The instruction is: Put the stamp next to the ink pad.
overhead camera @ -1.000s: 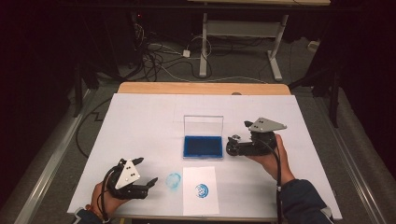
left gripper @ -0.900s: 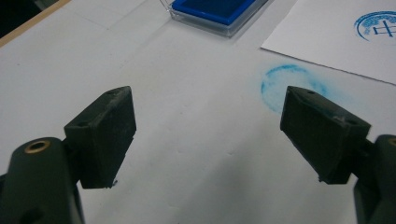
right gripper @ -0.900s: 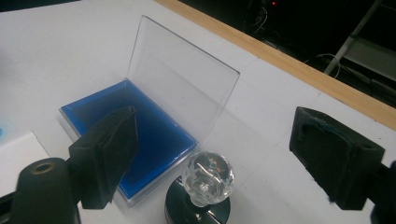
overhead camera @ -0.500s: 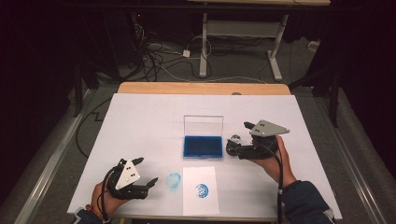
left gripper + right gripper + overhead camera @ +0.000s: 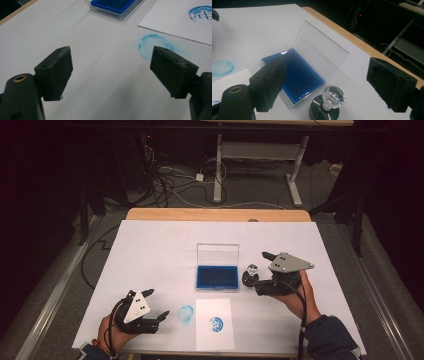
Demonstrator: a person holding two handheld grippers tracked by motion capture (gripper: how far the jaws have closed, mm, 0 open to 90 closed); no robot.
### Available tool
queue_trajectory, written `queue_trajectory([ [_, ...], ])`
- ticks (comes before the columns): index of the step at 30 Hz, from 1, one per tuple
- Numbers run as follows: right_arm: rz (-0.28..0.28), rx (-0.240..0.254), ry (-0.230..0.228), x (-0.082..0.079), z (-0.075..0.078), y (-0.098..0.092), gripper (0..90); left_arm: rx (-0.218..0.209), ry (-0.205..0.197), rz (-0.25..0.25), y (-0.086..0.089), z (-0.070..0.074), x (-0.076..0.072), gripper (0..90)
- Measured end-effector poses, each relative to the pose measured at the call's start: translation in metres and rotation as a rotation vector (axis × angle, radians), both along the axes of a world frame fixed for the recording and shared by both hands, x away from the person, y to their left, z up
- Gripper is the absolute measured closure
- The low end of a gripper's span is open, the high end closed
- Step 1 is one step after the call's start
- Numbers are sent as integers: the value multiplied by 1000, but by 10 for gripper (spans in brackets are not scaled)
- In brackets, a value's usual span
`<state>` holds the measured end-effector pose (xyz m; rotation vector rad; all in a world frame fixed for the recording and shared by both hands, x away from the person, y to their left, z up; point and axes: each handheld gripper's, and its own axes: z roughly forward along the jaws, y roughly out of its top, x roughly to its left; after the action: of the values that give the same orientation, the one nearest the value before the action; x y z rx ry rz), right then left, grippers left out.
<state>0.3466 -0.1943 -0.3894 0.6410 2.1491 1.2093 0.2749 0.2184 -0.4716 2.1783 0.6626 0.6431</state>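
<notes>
My jaws stand wide apart and hold nothing on both the right gripper (image 5: 332, 82) and the left gripper (image 5: 110, 72); the stamp (image 5: 327, 105), crystal knob up, stands low in the right gripper view, just beside the open blue ink pad (image 5: 297, 75). To grip well, I should probably lower and centre the knob between my pads. The frame's bottom edge cuts off the stamp's base.

There are two grippers, the left gripper (image 5: 154, 309) and the right gripper (image 5: 255, 270). Each one has two black jaws. Two hands hold them, the left hand (image 5: 111, 336) and the right hand (image 5: 299, 296). There is one blue ink pad (image 5: 217, 276) with one clear lid. There is one stamp (image 5: 249, 275) with a glass knob. There is one sheet of paper (image 5: 214, 324) with one blue stamp mark on it. One more blue ring mark (image 5: 186, 313) is on the one white table (image 5: 150, 250).
</notes>
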Motion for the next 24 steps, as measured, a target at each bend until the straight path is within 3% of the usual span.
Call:
queue_trajectory([
  [24, 33, -34, -43, -31, 3, -10, 156, 8, -4, -14, -2, -1, 1, 178],
])
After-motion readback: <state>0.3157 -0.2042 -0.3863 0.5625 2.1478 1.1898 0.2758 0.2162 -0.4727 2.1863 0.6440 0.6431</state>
